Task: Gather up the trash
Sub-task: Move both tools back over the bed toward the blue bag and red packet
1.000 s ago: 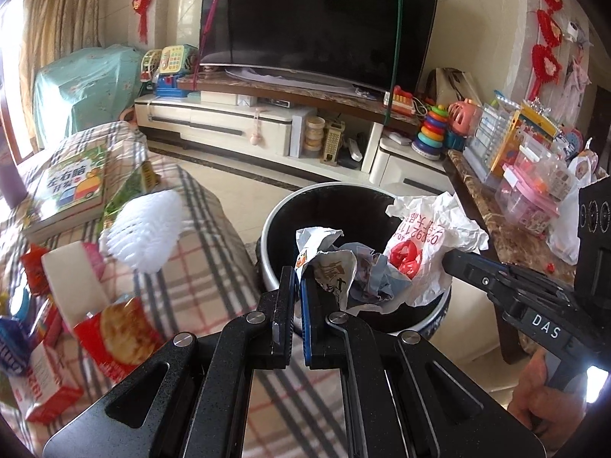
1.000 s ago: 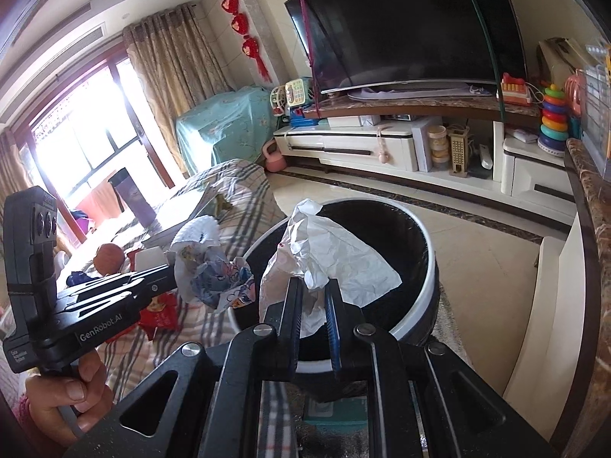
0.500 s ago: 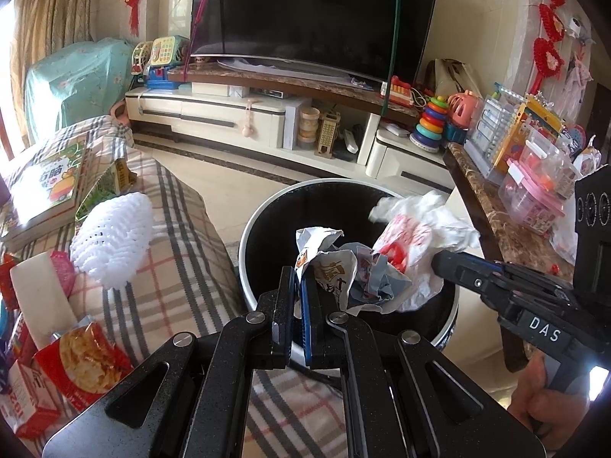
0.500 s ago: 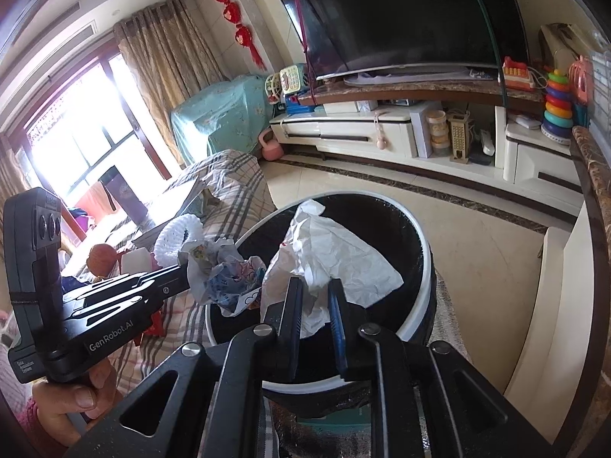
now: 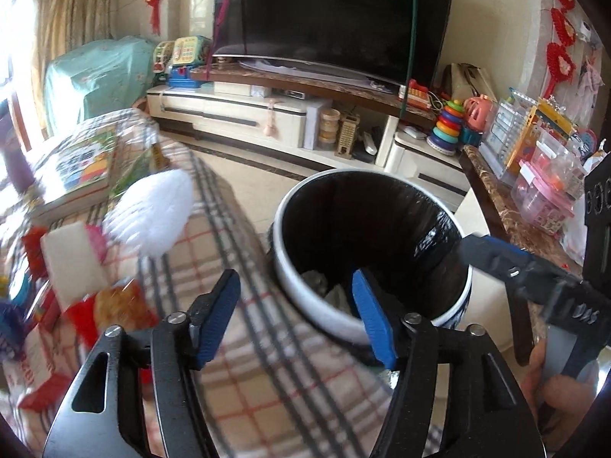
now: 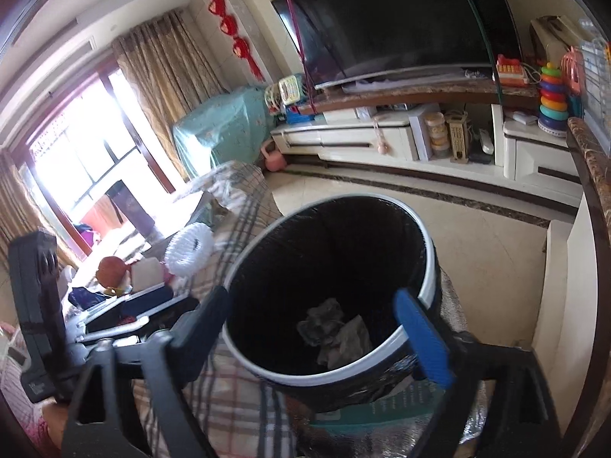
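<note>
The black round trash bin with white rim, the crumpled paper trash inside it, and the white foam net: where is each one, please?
Black round trash bin point(image 6: 429, 267): right wrist view, white rim.
Crumpled paper trash point(image 6: 336, 330): right wrist view, its middle.
White foam net point(image 5: 152, 213): left wrist view, its middle.

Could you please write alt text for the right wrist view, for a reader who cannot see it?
The right hand-held gripper hangs open above a black-lined trash bin with crumpled wrappers at its bottom. The left hand-held gripper is alongside.
</note>
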